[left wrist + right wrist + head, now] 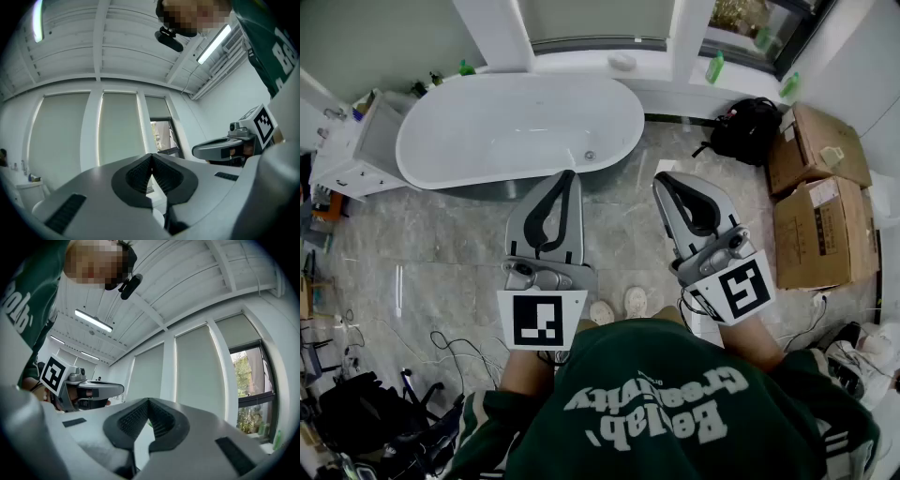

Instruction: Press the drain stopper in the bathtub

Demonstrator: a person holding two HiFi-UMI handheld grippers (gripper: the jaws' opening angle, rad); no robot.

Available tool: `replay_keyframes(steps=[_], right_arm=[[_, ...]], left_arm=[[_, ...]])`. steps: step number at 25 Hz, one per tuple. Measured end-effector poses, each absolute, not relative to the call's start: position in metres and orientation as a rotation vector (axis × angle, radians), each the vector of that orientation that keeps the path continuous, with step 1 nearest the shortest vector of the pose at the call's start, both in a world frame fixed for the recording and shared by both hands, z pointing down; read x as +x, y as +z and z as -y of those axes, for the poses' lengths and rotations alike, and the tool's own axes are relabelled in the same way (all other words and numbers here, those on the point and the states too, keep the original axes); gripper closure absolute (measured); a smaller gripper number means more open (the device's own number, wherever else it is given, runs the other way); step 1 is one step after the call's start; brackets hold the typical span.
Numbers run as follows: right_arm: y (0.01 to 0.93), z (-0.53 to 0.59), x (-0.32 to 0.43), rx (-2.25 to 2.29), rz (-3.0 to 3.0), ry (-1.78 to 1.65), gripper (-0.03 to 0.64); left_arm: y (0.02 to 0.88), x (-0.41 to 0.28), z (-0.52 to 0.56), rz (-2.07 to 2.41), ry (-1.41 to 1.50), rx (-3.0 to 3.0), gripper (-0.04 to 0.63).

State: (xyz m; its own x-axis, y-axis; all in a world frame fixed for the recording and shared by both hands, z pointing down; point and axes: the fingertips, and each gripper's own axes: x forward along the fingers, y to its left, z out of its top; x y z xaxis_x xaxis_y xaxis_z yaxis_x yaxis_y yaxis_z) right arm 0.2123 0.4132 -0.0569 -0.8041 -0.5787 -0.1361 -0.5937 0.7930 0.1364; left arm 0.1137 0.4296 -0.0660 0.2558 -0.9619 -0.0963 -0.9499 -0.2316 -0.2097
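In the head view a white oval bathtub [487, 131] stands on the marble floor ahead of me. Its small round metal drain stopper [590, 155] sits on the tub's bottom near the right end. My left gripper [567, 176] is held at waist height, its tip over the tub's near rim, jaws shut on nothing. My right gripper [663, 180] is level with it to the right, over bare floor, also shut and empty. Both gripper views look upward at blinds and ceiling, so the left gripper [151, 157] and the right gripper [149, 401] show closed tips and no tub.
A black backpack [748, 127] lies right of the tub, with two cardboard boxes [820, 220] beyond it. A white cabinet [347, 159] stands at the tub's left end. Cables [441, 352] trail over the floor at lower left. Bottles [715, 66] stand on the window sill.
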Motion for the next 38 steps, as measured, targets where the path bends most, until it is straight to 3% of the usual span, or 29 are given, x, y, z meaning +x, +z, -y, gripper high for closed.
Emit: replay_keyframes(steps=[38], right_arm=[[-0.034,-0.388,0.273,-0.932,-2.827,0.159,0.603]], left_arm=[[-0.047,0.146,-0.417,-1.916,-0.127,-2.215,0.586]])
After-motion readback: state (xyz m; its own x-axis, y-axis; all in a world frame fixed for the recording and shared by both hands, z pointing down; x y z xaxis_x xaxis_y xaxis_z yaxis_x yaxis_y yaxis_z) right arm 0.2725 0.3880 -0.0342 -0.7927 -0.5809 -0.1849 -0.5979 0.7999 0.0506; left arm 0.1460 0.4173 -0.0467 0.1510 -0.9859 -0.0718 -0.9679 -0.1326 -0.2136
